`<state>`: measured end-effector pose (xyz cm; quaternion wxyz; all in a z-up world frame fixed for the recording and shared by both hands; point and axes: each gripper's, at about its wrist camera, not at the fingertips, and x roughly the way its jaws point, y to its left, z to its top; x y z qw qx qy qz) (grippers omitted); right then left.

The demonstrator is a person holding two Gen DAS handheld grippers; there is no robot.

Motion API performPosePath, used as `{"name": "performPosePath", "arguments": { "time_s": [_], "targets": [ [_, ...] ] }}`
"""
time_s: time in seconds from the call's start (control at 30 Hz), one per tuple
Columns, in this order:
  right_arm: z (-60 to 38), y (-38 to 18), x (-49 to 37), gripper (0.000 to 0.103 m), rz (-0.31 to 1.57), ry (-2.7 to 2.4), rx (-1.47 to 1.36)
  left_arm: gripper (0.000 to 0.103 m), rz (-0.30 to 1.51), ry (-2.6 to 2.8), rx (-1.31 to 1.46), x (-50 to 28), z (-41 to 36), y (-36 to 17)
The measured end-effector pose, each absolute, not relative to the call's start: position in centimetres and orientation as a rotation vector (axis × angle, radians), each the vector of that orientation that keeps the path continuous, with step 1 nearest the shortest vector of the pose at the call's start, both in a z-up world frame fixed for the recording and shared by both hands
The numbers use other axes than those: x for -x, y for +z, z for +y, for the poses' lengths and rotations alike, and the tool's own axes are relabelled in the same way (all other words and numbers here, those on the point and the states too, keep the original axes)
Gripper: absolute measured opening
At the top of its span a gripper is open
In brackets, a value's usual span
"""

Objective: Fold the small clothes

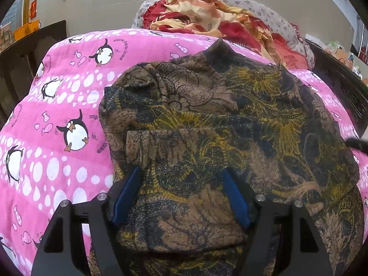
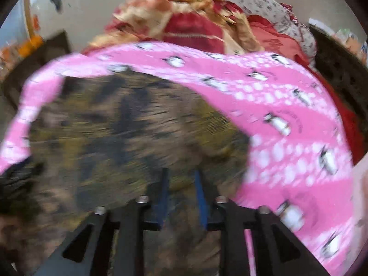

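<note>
Left wrist view, bottom of frame: left gripper (image 1: 181, 172) stands wide open over the near hem of the patterned garment (image 1: 230, 119). Both blue pads (image 1: 126, 195) are clear of the cloth with nothing pinched; judged a release posture, the fold under it already laid.

Right wrist view, bottom centre, badly motion-blurred: right gripper (image 2: 181, 177) shows a narrow gap between its 2 blue fingers. It reads as parted, not clamped. Garment (image 2: 128, 133) lies beneath the tips; I cannot tell whether any cloth sits in the gap.

Mid frame, left view: the garment lies on the pink penguin sheet (image 1: 57, 105), centre to right. At least 1 flap is folded over near the lower centre, its edge running left-right. A dark collar-like peak points to the upper centre, so the long axis runs bottom to top of frame, neck end far. The right side spreads looser toward the right edge; judged not yet fully folded.

Far, upper centre: a crumpled red-and-cream blanket (image 1: 207, 18) on a grey floral pillow (image 1: 271, 11), well apart from the garment.
</note>
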<state>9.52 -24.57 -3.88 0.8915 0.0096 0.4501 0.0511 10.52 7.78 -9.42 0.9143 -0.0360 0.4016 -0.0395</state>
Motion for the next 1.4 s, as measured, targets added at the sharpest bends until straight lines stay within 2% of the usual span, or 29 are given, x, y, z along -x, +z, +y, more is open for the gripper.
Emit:
{"name": "performPosePath", "arguments": {
  "time_s": [0.07, 0.1, 0.13, 0.23, 0.37, 0.47, 0.77, 0.9, 0.97, 1.13, 1.23, 1.3, 1.4],
  "targets": [
    [-24.1, -6.1, -7.8, 0.048, 0.982, 0.085, -0.036, 0.073, 0.827, -0.08, 0.073, -10.6, 7.7, -9.4],
    [-24.0, -8.1, -7.5, 0.048, 1.04, 0.059, -0.03, 0.073, 0.827, -0.081, 0.073, -10.6, 7.7, -9.4],
    [-24.2, -8.9, -6.7, 0.049, 0.982, 0.063, -0.047, 0.073, 0.827, -0.08, 0.07, -10.6, 7.7, -9.5],
    [-23.7, -8.9, -6.4, 0.052, 0.948, 0.065, -0.027, 0.073, 0.828, -0.078, 0.067, -10.7, 7.5, -9.5],
    [-22.7, -9.1, -7.0, 0.068, 0.946, 0.108, 0.005, 0.073, 0.828, -0.077, 0.066, -10.8, 7.6, -9.6],
    [-22.4, -9.1, -7.0, 0.075, 0.943, 0.134, -0.001, 0.073, 0.828, -0.077, 0.064, -10.8, 7.5, -9.6],
    [-23.1, -9.1, -6.3, 0.076, 0.929, 0.143, -0.016, 0.073, 0.83, -0.069, 0.048, -10.8, 7.3, -9.7],
    [-23.4, -8.4, -6.3, 0.076, 0.982, 0.135, -0.007, 0.077, 0.852, -0.084, 0.017, -11.1, 7.0, -9.5],
    [-23.1, -6.7, -6.1, 0.074, 1.007, 0.07, 0.016, 0.077, 0.876, -0.064, -0.042, -10.9, 6.8, -8.4],
    [-20.8, -3.0, -5.6, 0.074, 0.897, 0.083, -0.054, 0.077, 0.838, -0.112, 0.094, -9.1, 6.1, -5.7],
    [-18.4, -4.7, -6.4, 0.074, 0.933, 0.052, -0.015, 0.078, 0.845, -0.148, 0.083, -9.1, 4.1, -6.4],
    [-17.6, -7.7, -6.9, 0.076, 0.997, 0.045, 0.031, 0.082, 0.91, -0.101, 0.051, -9.5, 3.6, -8.9],
    [-18.8, -9.0, -5.7, 0.079, 0.905, 0.095, -0.025, 0.09, 0.868, -0.133, 0.044, -9.0, 3.6, -9.7]
  ]
}}
